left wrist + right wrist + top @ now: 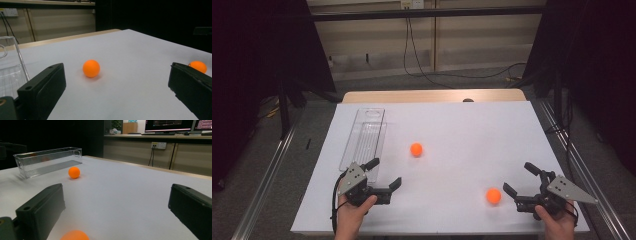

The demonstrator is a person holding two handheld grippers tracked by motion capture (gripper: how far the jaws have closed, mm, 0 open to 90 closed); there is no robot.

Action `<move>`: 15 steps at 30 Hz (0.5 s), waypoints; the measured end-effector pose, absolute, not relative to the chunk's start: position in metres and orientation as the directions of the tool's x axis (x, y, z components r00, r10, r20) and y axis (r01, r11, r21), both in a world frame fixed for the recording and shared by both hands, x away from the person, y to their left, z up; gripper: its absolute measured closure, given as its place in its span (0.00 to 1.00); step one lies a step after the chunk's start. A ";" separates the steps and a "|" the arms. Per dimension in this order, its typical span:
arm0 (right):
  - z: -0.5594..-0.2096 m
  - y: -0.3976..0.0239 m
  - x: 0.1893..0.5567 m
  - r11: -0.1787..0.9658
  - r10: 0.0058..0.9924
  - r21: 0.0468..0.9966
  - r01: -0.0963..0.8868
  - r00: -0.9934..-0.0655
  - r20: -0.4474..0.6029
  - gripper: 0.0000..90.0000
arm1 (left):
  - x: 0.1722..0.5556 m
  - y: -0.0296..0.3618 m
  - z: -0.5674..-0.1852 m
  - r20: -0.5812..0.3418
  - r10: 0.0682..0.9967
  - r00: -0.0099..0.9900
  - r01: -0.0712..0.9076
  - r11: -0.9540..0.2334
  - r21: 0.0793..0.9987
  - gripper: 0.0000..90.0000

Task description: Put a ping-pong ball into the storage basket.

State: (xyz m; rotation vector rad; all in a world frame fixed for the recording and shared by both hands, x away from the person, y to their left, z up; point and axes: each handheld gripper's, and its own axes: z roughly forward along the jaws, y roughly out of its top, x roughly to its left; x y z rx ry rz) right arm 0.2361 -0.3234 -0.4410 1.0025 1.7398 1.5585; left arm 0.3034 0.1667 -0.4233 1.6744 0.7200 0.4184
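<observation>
Two orange balls lie on the worktop (452, 130): one ball (416, 149) centre frame, the other ball (493, 195) lower right; one clear tray (363, 137), upper left, holds nothing. Left gripper (384, 176) and right gripper (519, 177) both have jaws spread, grasping nothing.

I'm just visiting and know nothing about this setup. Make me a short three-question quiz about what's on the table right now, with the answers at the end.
1. How many orange balls lie on the white table?
2. True or false: one ball already sits inside the clear tray.
3. Which is nearer the right gripper: A) the far ball, beside the tray, or B) the near ball?

Key
1. Two.
2. False: both balls rest on the bare table, and the tray holds nothing.
3. B. It lies just off the open fingers of the right gripper. The left gripper, also open, points toward the far ball.
</observation>
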 end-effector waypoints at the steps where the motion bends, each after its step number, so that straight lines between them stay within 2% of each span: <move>1: -0.441 -0.323 0.236 0.030 0.839 0.989 0.147 -0.541 0.055 0.00 | 0.303 0.167 -0.423 -0.109 0.660 0.743 0.233 -0.103 0.967 0.02; 15: -0.442 -0.324 0.236 0.023 0.839 0.988 0.150 -0.540 0.063 0.00 | 0.307 0.153 -0.422 -0.116 0.644 0.756 0.242 -0.110 0.964 0.02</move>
